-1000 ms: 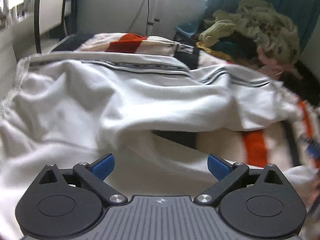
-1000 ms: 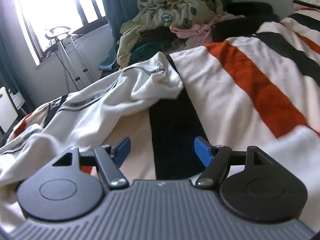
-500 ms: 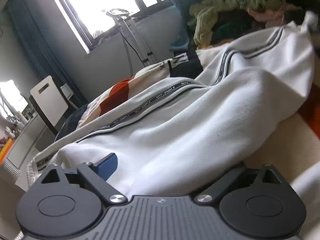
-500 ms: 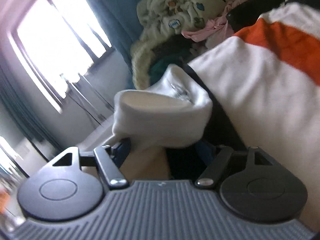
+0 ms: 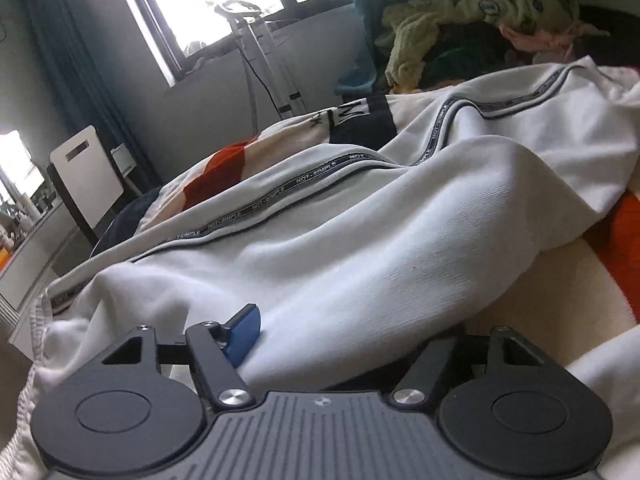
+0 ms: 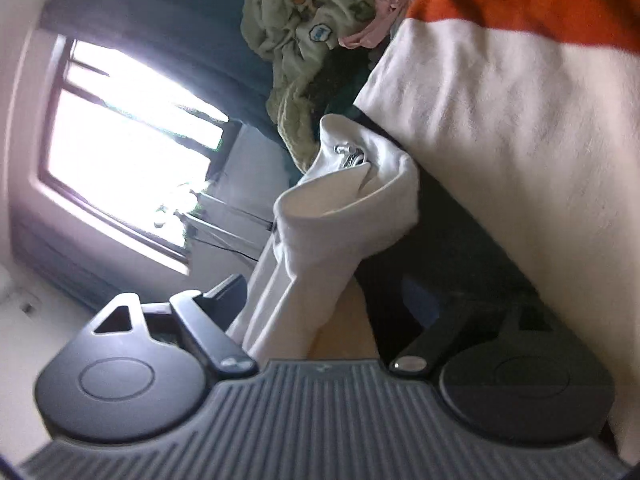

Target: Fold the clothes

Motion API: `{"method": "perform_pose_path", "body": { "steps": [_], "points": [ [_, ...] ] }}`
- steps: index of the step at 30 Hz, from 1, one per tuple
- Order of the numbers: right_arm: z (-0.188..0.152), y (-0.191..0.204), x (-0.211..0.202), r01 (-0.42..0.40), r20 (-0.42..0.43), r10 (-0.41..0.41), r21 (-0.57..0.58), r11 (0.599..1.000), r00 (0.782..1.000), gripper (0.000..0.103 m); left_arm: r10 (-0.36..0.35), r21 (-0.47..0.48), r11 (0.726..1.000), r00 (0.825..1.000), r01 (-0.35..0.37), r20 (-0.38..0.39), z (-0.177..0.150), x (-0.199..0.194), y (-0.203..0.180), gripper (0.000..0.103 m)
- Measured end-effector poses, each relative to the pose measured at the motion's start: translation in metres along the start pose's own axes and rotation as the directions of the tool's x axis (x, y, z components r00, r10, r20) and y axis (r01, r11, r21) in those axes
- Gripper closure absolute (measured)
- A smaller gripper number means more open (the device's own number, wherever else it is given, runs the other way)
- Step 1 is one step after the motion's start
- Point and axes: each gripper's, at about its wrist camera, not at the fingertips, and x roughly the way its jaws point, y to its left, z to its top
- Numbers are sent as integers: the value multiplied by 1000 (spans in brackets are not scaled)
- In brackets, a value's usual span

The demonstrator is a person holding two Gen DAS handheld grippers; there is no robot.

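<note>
A white garment [image 5: 360, 232] with a dark lettered side stripe lies across a striped blanket [image 5: 216, 168]. My left gripper [image 5: 344, 336] has a thick fold of the garment between its jaws; the left blue pad [image 5: 244, 332] presses the cloth and the right finger is hidden under it. In the right wrist view, the garment's cuff end [image 6: 340, 216] with a metal zip pull hangs between the jaws of my right gripper [image 6: 328, 312]. The right finger is in shadow.
A pile of clothes with a green fleece [image 5: 480, 4] sits at the far end of the bed. A window [image 5: 224, 4], a metal stand [image 5: 256, 52] and a white chair [image 5: 88, 176] are beyond the bed. The orange and cream blanket [image 6: 520, 120] fills the right wrist view's right side.
Both grippers went from hovering open over the blanket to closing in on the white garment. The left pad has moved inward onto the fold. The right gripper has rolled sideways with the cuff.
</note>
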Motion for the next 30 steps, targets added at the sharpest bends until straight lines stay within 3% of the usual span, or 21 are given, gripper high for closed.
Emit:
{"method": "perform_pose_path", "body": {
  "steps": [5,7,9,11,12,14,17,19,22,25,30],
  "points": [
    [-7,24,29,210,79,-203,-96,973,976,15,12,28,1000,999,-13,34,-13,1,-2,20],
    [-5,32,46,285,100,-272,-164,944,957,26,45,-8,999,999,-45,25,-18,6,-4,20],
    [6,33,61,384,83,-375,-229,895,923,53,66,-12,998,997,-65,32,-19,7,-7,20],
    [24,23,52,385,56,-381,-133,913,923,83,76,-8,997,996,-76,42,-19,7,-10,25],
    [33,18,43,371,57,-367,-84,925,929,88,70,-19,997,997,-69,40,-18,7,-9,27],
    [49,19,18,349,125,-338,-86,933,933,90,53,-42,998,998,-52,38,-16,7,-6,39],
    [64,12,-27,341,229,-318,-68,937,920,90,0,-116,993,999,5,47,-14,4,3,59],
    [66,-13,-56,333,209,-325,-2,943,922,90,-36,-172,984,998,43,43,-13,2,9,66],
    [53,-48,-83,406,158,-408,44,913,899,90,-60,-175,982,997,69,55,-15,-4,12,72],
    [30,-66,-108,368,181,-375,73,927,909,91,-79,-179,980,995,90,66,-19,-10,18,80],
    [28,-42,-132,378,215,-379,49,924,900,90,-121,-216,967,989,136,81,-22,-25,27,88]
  ]
}}
